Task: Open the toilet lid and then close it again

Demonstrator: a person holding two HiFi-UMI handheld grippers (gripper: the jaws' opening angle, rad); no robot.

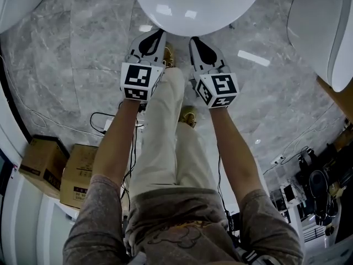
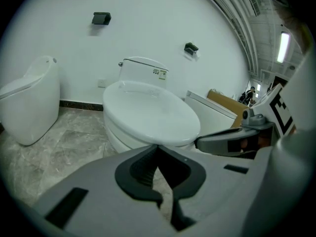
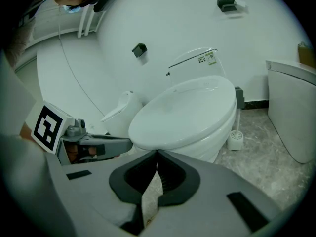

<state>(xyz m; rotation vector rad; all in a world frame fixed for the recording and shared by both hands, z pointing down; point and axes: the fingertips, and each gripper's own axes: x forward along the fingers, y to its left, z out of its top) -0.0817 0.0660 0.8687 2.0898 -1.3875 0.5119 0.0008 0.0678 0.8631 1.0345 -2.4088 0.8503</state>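
Observation:
A white toilet stands with its lid (image 1: 197, 5) lying flat down; the lid (image 2: 150, 115) fills the middle of the left gripper view and the lid (image 3: 185, 115) the middle of the right gripper view, with the cistern (image 2: 143, 72) behind. Both grippers hang side by side just in front of the lid's front edge. My left gripper (image 1: 156, 36) is shut and empty, tips (image 2: 158, 147) close under the rim. My right gripper (image 1: 196, 41) is shut and empty too, its tips (image 3: 158, 153) just below the rim. Neither is seen touching the lid.
Another white toilet (image 1: 322, 29) stands at the right and one (image 2: 29, 105) at the left. A toilet brush (image 3: 236, 138) sits by the bowl's right side. Cardboard boxes (image 1: 60, 170) and cables (image 1: 110, 127) lie on the grey marble floor behind. The person's legs (image 1: 165, 142) are below the grippers.

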